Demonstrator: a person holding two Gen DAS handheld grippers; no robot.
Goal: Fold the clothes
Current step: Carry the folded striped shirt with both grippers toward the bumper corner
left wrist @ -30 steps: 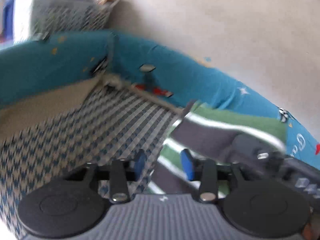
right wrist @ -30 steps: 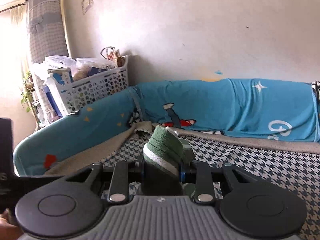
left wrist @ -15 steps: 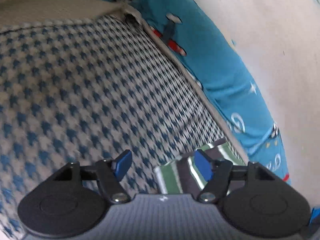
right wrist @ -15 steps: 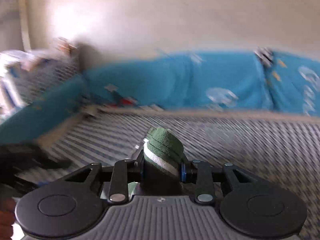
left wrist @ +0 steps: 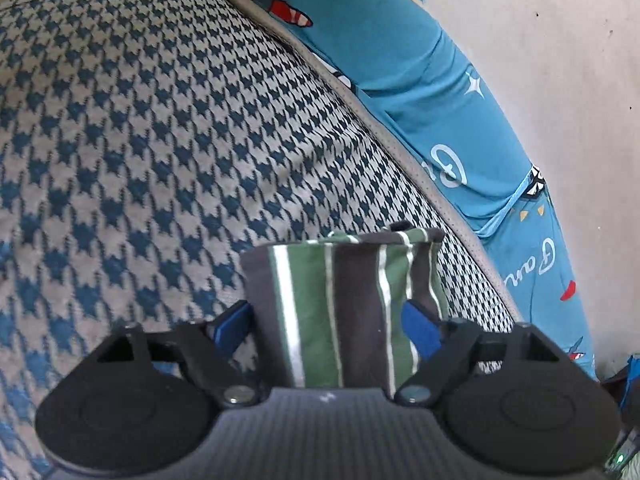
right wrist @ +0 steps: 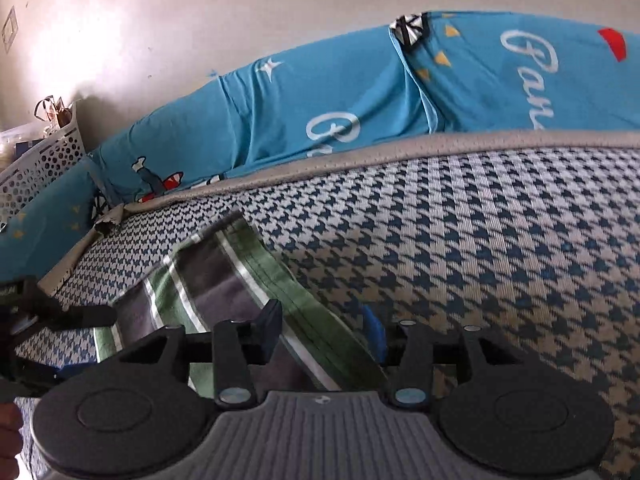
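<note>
A pale plaster wall (right wrist: 200,20) is rising behind a bed whose mattress, covered in blue-and-beige houndstooth woven fabric (left wrist: 140,140), is filling most of both wrist views, with a beige piped edge (right wrist: 360,156) running along its far side. One long bright-blue padded bumper printed with white script, stars and small cartoon figures (right wrist: 320,92) is wrapping the mattress between that edge and the wall. One white perforated plastic basket (right wrist: 40,160), holding items too blurred to name, is standing at the far left corner beyond the bumper. One folded garment of green, dark grey and white striped knit (left wrist: 332,308) is lying flat on the houndstooth cover, near the bumper side. The left gripper (left wrist: 328,324) is straddling one end of the garment, its blue-padded fingers (left wrist: 420,324) spread wide after just opening, standing at either side of the cloth without squeezing it. The right gripper (right wrist: 324,326) is sitting over the garment's green hem, its jaws likewise just opening and parted, the cloth lying loose between them. Part of a hand (right wrist: 8,440) is showing at the lower left edge of the right wrist view.
</note>
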